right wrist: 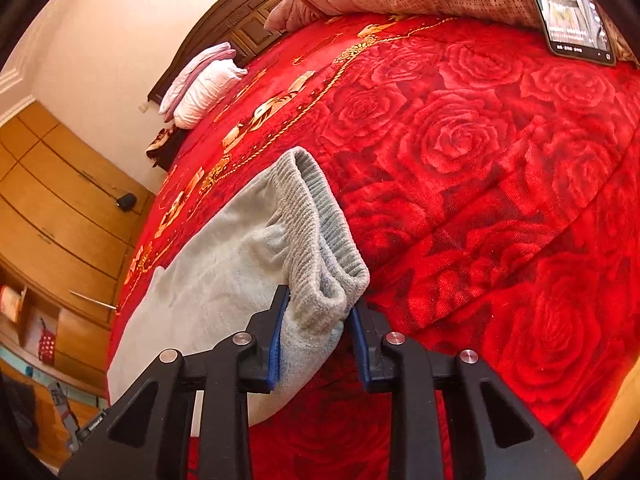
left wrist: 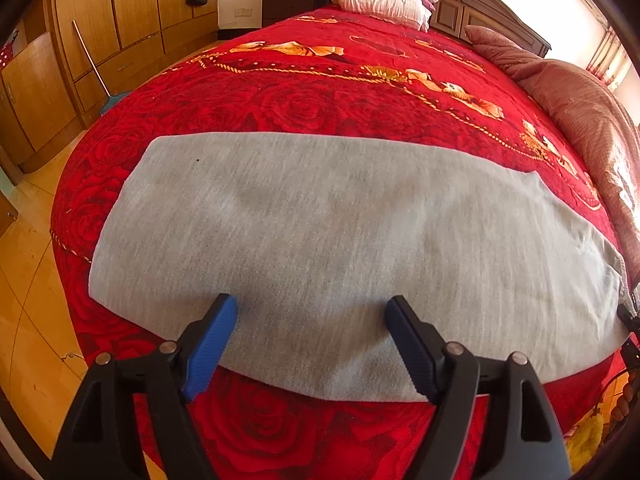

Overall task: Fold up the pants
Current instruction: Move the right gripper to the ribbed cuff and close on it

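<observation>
Along bed [left wrist: 304, 92] near edge: pants [left wrist: 320, 232] lengthwise; right gripper [right wrist: 318, 312] clamped on waistband [right wrist: 320, 220], left gripper [left wrist: 312, 312] apart above midsection.

My left tongs [left wrist: 312, 312] and right tongs [right wrist: 318, 312] are matte black frames, silver rivets, ribbed blue pads [left wrist: 210, 350].

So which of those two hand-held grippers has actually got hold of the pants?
The right hand-held gripper: its blue fingers pinch the ribbed cuff of the grey pants. The left hand-held gripper is spread wide open over the flat cloth.
</observation>
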`<action>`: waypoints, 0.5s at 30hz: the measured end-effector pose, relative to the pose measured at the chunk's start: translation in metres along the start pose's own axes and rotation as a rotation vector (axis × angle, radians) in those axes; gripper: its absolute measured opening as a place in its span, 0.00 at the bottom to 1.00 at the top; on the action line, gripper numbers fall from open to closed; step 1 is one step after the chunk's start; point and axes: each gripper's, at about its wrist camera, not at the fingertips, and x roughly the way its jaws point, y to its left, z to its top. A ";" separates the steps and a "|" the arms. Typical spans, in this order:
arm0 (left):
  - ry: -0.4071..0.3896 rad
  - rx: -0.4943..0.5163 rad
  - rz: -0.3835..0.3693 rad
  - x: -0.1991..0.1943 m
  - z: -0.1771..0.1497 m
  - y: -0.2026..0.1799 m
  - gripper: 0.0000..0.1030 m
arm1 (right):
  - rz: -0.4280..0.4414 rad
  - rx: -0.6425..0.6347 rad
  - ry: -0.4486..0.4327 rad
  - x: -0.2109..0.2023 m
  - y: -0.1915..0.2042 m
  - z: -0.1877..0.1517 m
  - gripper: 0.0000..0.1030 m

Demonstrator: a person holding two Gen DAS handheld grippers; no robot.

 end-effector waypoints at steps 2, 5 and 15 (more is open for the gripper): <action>0.000 -0.001 0.000 0.000 0.000 0.000 0.79 | 0.003 0.000 -0.001 0.000 -0.001 0.001 0.28; -0.009 -0.007 0.008 -0.002 0.001 0.000 0.79 | 0.000 -0.025 -0.008 -0.003 0.004 0.003 0.21; -0.019 -0.002 0.030 -0.014 0.006 0.009 0.79 | -0.040 -0.280 -0.067 -0.031 0.080 0.004 0.16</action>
